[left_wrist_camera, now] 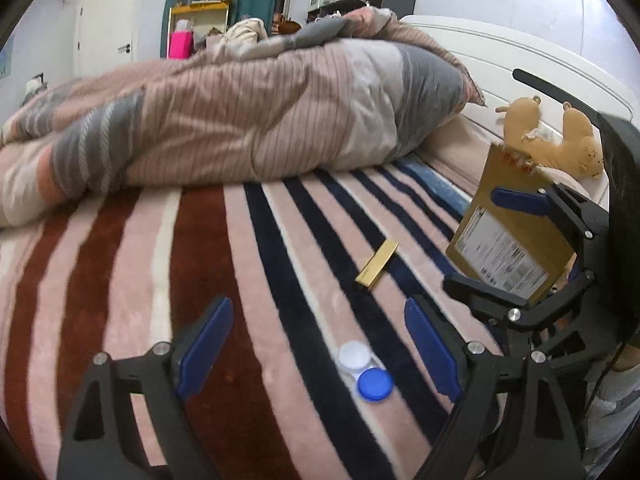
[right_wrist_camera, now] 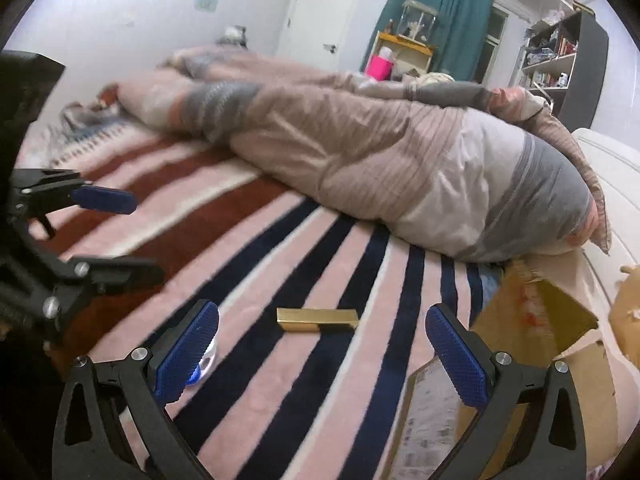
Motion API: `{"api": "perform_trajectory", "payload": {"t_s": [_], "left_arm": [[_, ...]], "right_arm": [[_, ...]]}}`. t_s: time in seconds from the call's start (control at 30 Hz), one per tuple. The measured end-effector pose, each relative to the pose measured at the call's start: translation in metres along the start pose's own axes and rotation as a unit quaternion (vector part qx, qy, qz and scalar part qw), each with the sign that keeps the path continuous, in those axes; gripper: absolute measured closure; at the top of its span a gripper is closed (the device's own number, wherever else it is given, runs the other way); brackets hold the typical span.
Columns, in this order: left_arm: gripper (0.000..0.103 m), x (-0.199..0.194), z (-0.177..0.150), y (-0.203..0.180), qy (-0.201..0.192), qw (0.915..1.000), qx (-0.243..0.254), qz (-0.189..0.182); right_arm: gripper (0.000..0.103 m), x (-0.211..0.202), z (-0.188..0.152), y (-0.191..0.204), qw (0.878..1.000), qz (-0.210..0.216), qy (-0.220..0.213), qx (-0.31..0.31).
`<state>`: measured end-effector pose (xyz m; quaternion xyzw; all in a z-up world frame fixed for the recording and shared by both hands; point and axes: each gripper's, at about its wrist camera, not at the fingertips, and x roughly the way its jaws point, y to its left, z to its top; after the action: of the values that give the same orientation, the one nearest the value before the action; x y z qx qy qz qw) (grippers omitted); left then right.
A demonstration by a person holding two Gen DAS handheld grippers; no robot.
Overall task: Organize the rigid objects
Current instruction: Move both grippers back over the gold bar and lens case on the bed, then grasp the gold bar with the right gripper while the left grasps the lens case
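Observation:
A contact lens case [left_wrist_camera: 365, 372] with one white and one blue cap lies on the striped blanket between my open left gripper's [left_wrist_camera: 318, 344] fingers. A small gold rectangular box [left_wrist_camera: 376, 266] lies farther ahead; in the right wrist view the gold box [right_wrist_camera: 317, 320] sits just beyond my open, empty right gripper [right_wrist_camera: 322, 354]. An open cardboard box [left_wrist_camera: 508, 232] with a shipping label stands at the right, partly behind the right gripper [left_wrist_camera: 508, 236]; it also shows in the right wrist view [right_wrist_camera: 536, 352]. The lens case [right_wrist_camera: 204, 364] is mostly hidden behind my right gripper's left finger.
A bunched pink and grey duvet [left_wrist_camera: 240, 120] fills the far side of the bed. A tan plush toy [left_wrist_camera: 560, 140] lies by the white headboard [left_wrist_camera: 520, 64]. The left gripper [right_wrist_camera: 104, 236] shows at the left of the right wrist view.

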<state>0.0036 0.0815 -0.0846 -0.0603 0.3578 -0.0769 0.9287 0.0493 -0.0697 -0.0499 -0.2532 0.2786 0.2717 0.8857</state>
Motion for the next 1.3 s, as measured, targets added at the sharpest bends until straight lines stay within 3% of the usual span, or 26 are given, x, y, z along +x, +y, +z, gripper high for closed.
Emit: {"api": "perform_trajectory", "payload": {"t_s": [0.1,0.17,0.47,0.6,0.67,0.73,0.77,0.87,0.97,1.1,1.2,1.3], "left_arm": [[0.017,0.015,-0.01,0.016,0.016,0.9994,-0.029,-0.008],[0.017,0.018,-0.013,0.023,0.023,0.9991,-0.034,-0.004],[0.017,0.032,-0.023,0.032,0.045,0.9974,-0.056,-0.006],[0.017,0.037,-0.024,0.031,0.051,0.9968,-0.058,-0.022],[0.017,0.041,-0.024,0.029,0.055,0.9964,-0.057,-0.03],[0.017,0.044,-0.026,0.026,0.062,0.9963,-0.05,-0.031],[0.017,0.046,-0.028,0.024,0.068,0.9957,-0.049,-0.039],[0.017,0.053,-0.033,0.015,0.084,0.9927,-0.051,-0.07],[0.018,0.065,-0.039,-0.001,0.104,0.9915,-0.033,-0.07],[0.019,0.078,-0.046,-0.023,0.12,0.9921,0.007,-0.036],[0.038,0.08,-0.05,-0.03,0.115,0.9927,0.034,-0.005],[0.062,0.081,-0.05,-0.025,0.108,0.9935,0.037,0.007]], "right_arm": [[0.0,0.019,-0.003,0.013,1.0,-0.01,0.003,-0.02],[0.0,0.031,-0.004,0.016,1.0,0.004,0.009,-0.02],[0.0,0.111,-0.028,0.003,0.992,0.065,0.078,0.074],[0.003,0.138,-0.033,-0.009,0.987,0.07,0.094,0.111],[0.048,0.146,-0.036,-0.018,0.983,0.078,0.102,0.134],[0.069,0.146,-0.04,-0.026,0.979,0.086,0.105,0.153],[0.078,0.143,-0.042,-0.029,0.979,0.084,0.104,0.155],[0.084,0.136,-0.05,-0.037,0.979,0.081,0.11,0.153],[0.086,0.127,-0.056,-0.041,0.979,0.077,0.112,0.154],[0.085,0.12,-0.059,-0.041,0.98,0.064,0.109,0.155],[0.067,0.126,-0.053,-0.041,0.98,0.063,0.104,0.16],[0.066,0.139,-0.047,-0.037,0.982,0.048,0.109,0.148]]}}
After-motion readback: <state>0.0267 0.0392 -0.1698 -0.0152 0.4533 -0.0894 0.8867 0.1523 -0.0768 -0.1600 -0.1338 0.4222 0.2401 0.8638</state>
